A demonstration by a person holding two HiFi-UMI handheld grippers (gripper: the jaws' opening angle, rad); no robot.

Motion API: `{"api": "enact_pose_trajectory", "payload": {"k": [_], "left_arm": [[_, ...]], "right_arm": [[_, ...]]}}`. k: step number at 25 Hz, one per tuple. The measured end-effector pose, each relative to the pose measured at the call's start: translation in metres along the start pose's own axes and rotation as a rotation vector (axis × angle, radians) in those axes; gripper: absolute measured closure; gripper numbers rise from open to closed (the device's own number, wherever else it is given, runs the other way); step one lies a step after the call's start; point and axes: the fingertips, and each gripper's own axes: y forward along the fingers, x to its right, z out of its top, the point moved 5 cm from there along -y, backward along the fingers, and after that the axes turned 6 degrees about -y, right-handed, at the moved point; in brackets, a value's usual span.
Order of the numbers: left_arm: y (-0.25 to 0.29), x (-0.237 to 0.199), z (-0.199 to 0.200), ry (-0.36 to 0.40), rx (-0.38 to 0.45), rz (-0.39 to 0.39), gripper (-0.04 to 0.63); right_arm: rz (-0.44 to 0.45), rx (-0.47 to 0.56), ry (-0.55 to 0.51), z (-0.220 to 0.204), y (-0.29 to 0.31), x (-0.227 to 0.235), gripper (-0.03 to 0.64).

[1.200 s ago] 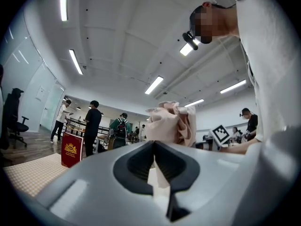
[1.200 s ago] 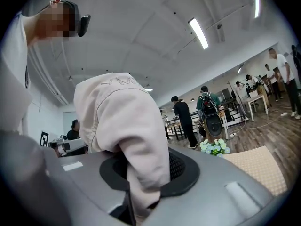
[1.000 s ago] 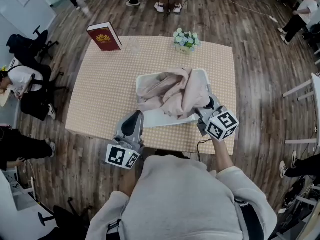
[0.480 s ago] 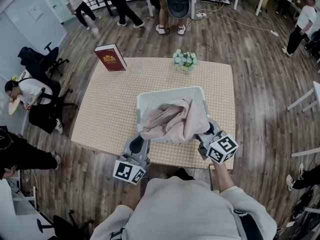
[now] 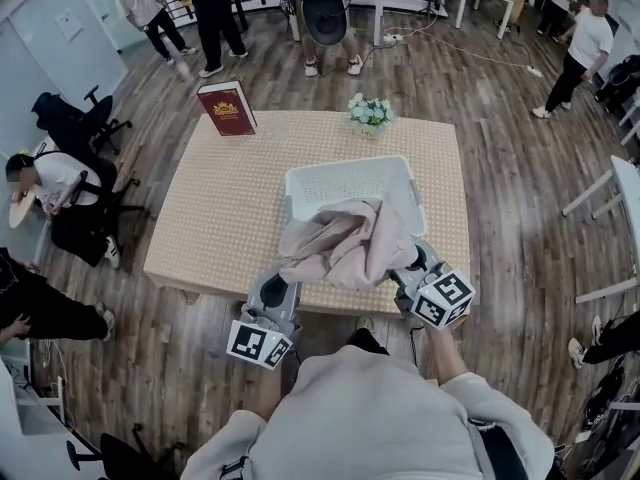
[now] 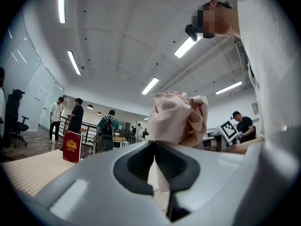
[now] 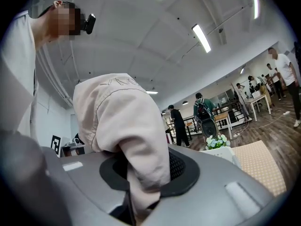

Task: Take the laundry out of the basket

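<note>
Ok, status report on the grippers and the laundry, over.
Left gripper shut on pink garment. Right gripper shut on it too. Garment held above basket's near rim. Nothing in the way.

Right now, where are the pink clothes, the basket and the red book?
pink clothes (image 5: 345,248), head view, middle of the bundle
basket (image 5: 350,181), head view, bare inside
red book (image 5: 228,108), head view, front cover

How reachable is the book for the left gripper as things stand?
Probably not. The left gripper is shut on the garment, shared with the right gripper, at the table's near edge; the book stands at the far left corner. Only tabletop lies between, so the load hinders it.
</note>
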Motion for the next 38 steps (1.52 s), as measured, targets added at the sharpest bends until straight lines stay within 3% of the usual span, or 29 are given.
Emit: {"api": "enact_pose_trajectory", "payload": {"k": [8, 19, 38], "left_arm": [[-0.084, 0.003, 0.004, 0.002, -0.003, -0.029, 0.584], [-0.153, 0.042, 0.002, -0.001, 0.012, -0.081, 0.584], [-0.171, 0.061, 0.001, 0.007, 0.01, -0.097, 0.584]], "right_arm": [[-0.026, -0.013, -0.053, -0.015, -0.029, -0.096, 0.517], [-0.074, -0.018, -0.075, -0.03, -0.093, -0.17, 0.517], [-0.082, -0.019, -0.065, -0.036, -0.115, -0.186, 0.517]]}}
